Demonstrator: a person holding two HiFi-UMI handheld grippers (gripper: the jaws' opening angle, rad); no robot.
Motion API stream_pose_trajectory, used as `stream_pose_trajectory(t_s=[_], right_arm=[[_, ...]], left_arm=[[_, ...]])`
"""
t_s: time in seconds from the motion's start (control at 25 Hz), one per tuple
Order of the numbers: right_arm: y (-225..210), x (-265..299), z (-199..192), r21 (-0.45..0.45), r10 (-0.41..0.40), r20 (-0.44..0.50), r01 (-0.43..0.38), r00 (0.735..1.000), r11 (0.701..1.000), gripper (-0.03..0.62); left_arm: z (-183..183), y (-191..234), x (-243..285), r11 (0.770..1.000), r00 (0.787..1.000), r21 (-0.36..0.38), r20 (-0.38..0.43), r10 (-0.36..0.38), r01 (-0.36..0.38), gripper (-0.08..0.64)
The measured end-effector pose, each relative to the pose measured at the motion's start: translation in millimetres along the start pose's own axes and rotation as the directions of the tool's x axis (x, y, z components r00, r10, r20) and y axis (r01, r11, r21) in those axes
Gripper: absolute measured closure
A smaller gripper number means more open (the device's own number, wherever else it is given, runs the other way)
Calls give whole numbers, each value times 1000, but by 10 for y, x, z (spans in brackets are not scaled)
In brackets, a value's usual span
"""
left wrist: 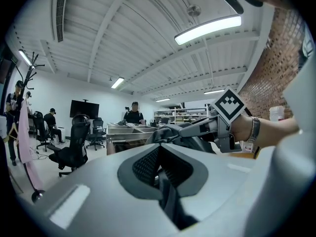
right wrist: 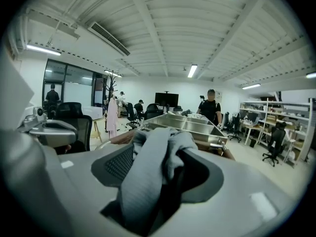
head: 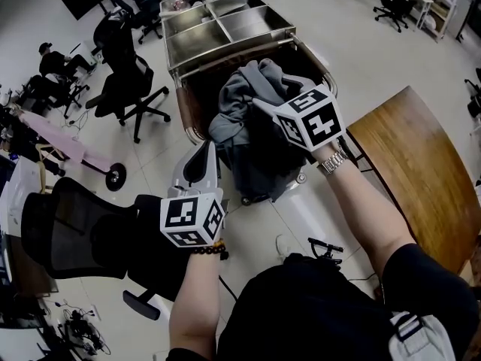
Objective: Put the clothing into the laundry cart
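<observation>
The laundry cart (head: pixel 183 104) stands in front of me, its brown bin piled with grey and dark clothing (head: pixel 240 119). My right gripper (head: pixel 259 100) hangs over the bin with its fingers sunk into the pile. In the right gripper view a grey garment (right wrist: pixel 153 152) lies between the parted jaws of that gripper (right wrist: pixel 158 167), loose against the left pad. My left gripper (head: pixel 201 153) waits beside the cart's near left rim. Its pads meet in the left gripper view (left wrist: pixel 159 164), with nothing clearly between them; the same view shows the right gripper (left wrist: pixel 212 125) over the clothing (left wrist: pixel 168 132).
Steel tray compartments (head: pixel 225 25) sit on the far half of the cart. A wooden table (head: pixel 421 156) stands at the right. Black office chairs (head: pixel 128 89) (head: pixel 68 232) are at the left, with seated people farther left. A person stands behind the cart (right wrist: pixel 211 107).
</observation>
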State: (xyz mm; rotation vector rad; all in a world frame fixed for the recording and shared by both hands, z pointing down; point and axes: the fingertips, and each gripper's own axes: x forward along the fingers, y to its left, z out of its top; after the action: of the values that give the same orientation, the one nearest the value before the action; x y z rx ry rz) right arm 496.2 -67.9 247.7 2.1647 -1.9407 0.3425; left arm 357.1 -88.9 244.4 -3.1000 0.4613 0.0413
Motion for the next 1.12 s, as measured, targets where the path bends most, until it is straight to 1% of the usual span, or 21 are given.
stream_pose_trajectory(t_s=[0.28,0.52,0.72,0.92,1.12], right_arm=[[174,-375,116,-7,-26,26,26,999,1000,299],[388,-629,89,-12,-34,45,34,998,999,299],[667,-957,115,-32,-36,70,39,997,999,302],[947,-1257,142,-53,-36,97,42,995,998,325],[1187,-1561,149,-67,-56,130,65,990,996,356]], left_arm=[[200,-208,-211,1000,1000,5,11,-28,28,557],[243,-375,-407,999,999,14,14,-52,52,557],[389,-608,-659,997,997,25,24,-74,73,557],[539,-825,-906,995,995,39,34,-92,91,557],[636,-1013,-1162,993,993,53,41,-109,106,557]])
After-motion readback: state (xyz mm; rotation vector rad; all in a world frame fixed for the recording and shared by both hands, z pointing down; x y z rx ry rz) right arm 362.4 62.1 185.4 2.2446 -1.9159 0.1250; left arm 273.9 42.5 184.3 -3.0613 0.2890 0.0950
